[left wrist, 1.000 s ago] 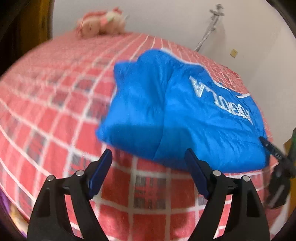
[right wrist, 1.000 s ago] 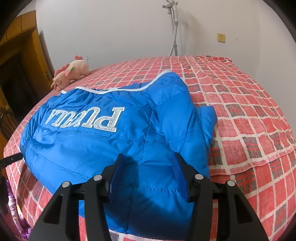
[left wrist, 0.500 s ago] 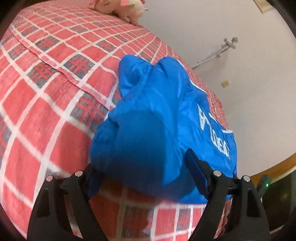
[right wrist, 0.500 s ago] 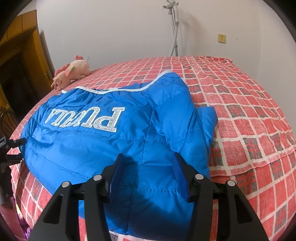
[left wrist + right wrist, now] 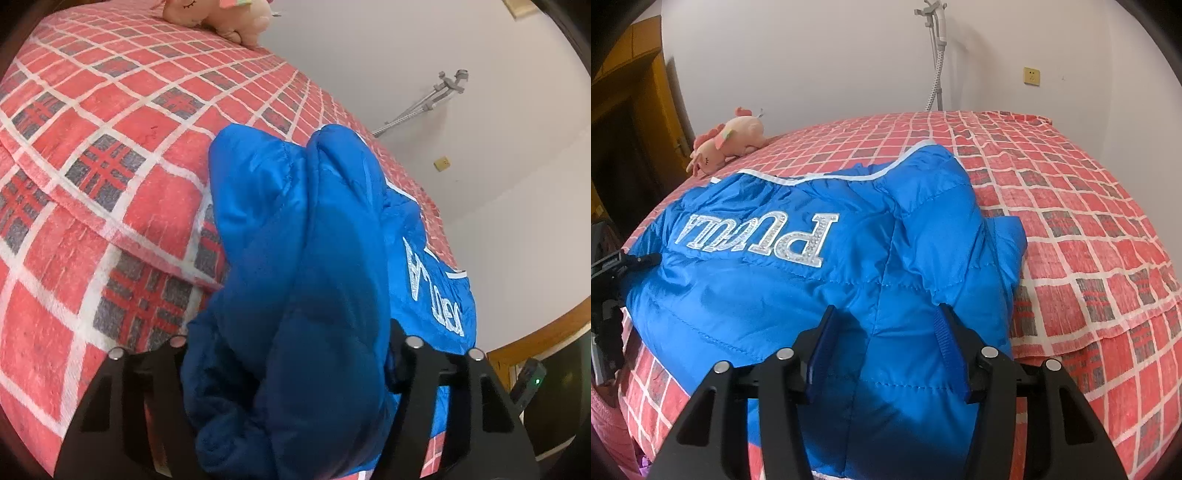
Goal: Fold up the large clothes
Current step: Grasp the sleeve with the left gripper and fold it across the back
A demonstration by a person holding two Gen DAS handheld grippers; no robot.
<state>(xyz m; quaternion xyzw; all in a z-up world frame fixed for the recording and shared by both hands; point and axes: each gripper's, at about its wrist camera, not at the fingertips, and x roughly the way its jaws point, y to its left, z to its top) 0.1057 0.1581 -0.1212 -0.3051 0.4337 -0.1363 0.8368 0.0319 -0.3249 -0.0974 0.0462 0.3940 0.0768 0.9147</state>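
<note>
Right wrist: one blue jacket (image 5: 849,280), two hand-held grippers, one plush toy (image 5: 727,142)

Right hand-held gripper (image 5: 886,350): black plastic arms, silver screws, blue finger pads (image 5: 820,347).

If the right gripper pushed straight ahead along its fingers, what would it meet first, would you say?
Most likely the blue jacket: the right gripper already straddles its padded near edge with open jaws.
</note>
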